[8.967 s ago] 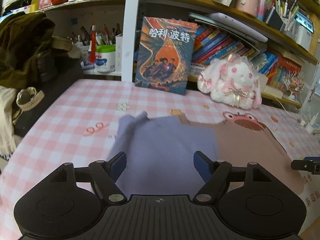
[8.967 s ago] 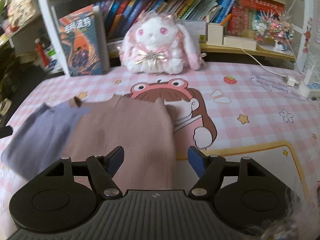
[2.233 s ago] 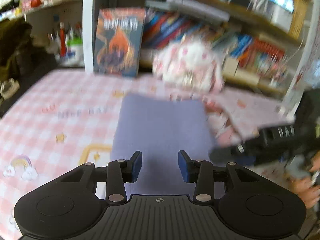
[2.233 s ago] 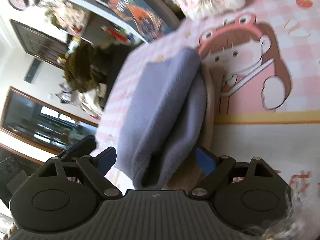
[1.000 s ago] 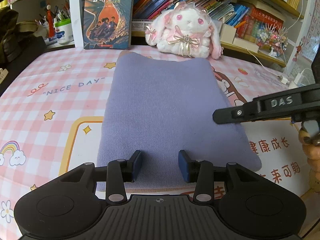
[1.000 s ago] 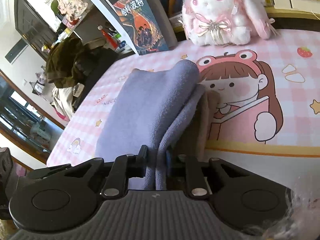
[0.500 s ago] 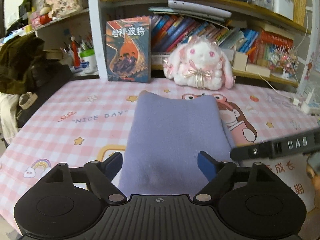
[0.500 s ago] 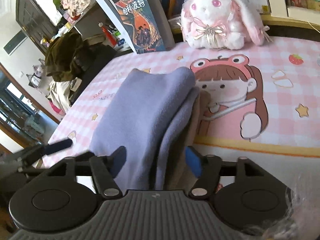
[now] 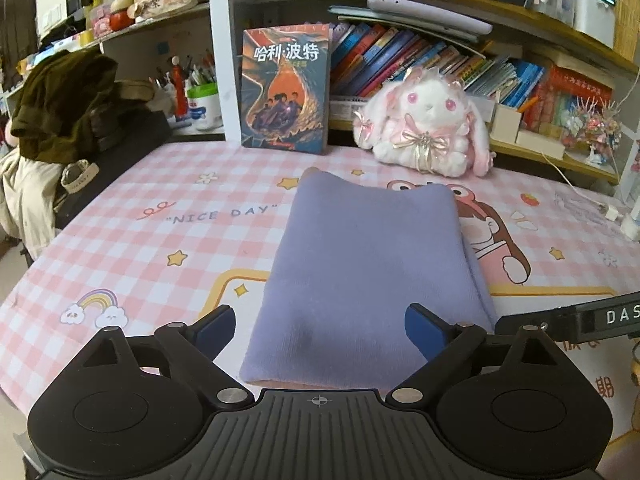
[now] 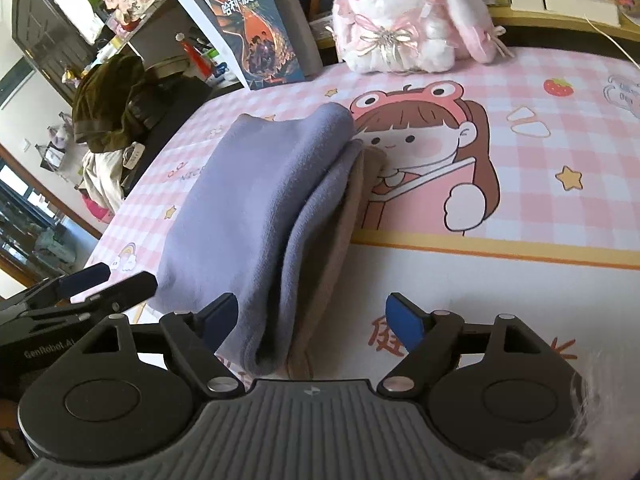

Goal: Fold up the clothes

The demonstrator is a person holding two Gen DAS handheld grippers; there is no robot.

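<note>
A folded garment (image 9: 372,264), lavender on top with a beige-pink layer underneath, lies flat on the pink checked table cover (image 9: 168,232). In the right wrist view the garment (image 10: 256,200) shows stacked lavender folds with the beige layer (image 10: 344,216) along its right edge. My left gripper (image 9: 320,326) is open and empty, its fingers either side of the near edge. My right gripper (image 10: 312,316) is open and empty at the garment's near right corner. The right gripper shows in the left wrist view (image 9: 568,320); the left gripper shows in the right wrist view (image 10: 80,284).
A white-pink plush rabbit (image 9: 428,128) and an upright book (image 9: 286,88) stand at the back of the table below shelves of books. Dark clothes (image 9: 60,104) hang over a chair at the left. A cable and plug (image 9: 608,212) lie at the far right.
Both grippers held the folded garment's near edge a second ago, then opened and let go. They have drawn back slightly; the garment lies still.
</note>
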